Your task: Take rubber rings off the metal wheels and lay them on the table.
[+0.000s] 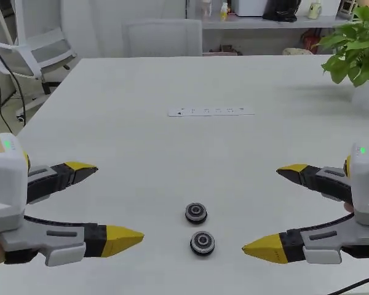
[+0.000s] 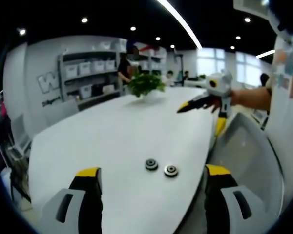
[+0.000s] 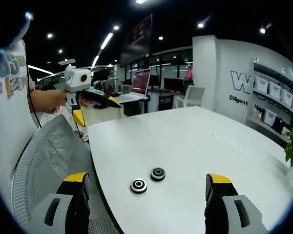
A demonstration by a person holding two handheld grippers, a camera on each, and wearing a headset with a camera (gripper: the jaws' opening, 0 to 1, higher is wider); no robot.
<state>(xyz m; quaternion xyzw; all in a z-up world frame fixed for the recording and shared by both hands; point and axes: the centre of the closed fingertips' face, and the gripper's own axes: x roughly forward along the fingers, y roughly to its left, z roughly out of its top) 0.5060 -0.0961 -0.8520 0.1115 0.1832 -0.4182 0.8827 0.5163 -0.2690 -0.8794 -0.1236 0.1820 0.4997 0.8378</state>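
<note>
Two small metal wheels with black rubber rings lie flat on the white table near its front edge: one just behind the other. They also appear in the left gripper view and the right gripper view. My left gripper stands open to their left, its yellow-tipped fingers apart and holding nothing. My right gripper stands open to their right, also with nothing in it. Both grippers are clear of the wheels.
A white power strip lies mid-table. A potted green plant stands at the far right. A grey mesh chair sits at the table's near edge. Chairs and shelves stand beyond the table's far end.
</note>
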